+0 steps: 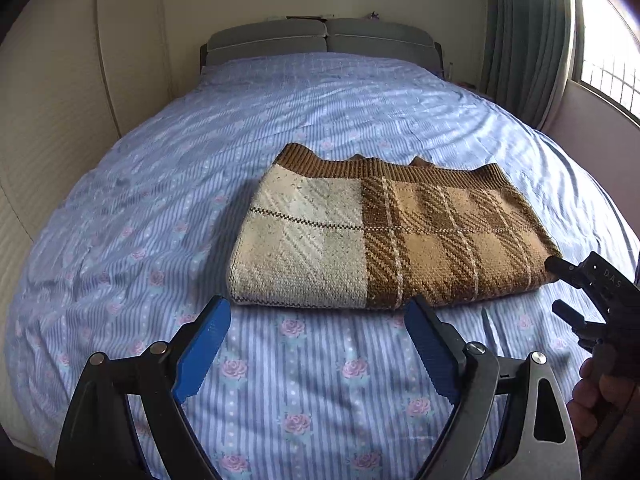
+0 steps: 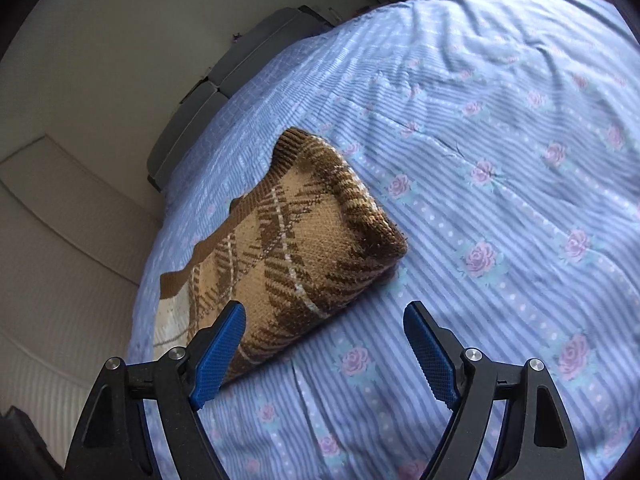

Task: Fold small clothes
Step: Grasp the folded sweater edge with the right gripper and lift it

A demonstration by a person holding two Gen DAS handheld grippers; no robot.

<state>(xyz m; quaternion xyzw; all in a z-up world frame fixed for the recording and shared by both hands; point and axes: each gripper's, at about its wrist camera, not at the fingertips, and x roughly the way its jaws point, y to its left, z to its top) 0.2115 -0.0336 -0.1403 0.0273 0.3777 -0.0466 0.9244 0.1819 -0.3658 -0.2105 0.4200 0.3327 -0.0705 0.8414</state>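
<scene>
Gaping wide with nothing between them, the left gripper (image 1: 318,316) jaws hang just short of the folded brown-and-cream plaid knitted sweater (image 1: 384,232) on the blue rose-striped bedsheet (image 1: 200,160). The right gripper (image 2: 324,320) jaws stand equally wide, empty, at the sweater's brown corner. Only the left view shows the grey headboard (image 1: 320,38) squarely, green curtain (image 1: 524,32) and window (image 1: 608,60).

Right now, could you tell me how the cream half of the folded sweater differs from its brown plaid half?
The cream half is pale with one thin dark stripe; the brown plaid half is tan crossed by dark bands and light lines. The cream half lies nearer the left gripper, the plaid half nearer the right gripper. Both share the brown ribbed hem.
</scene>
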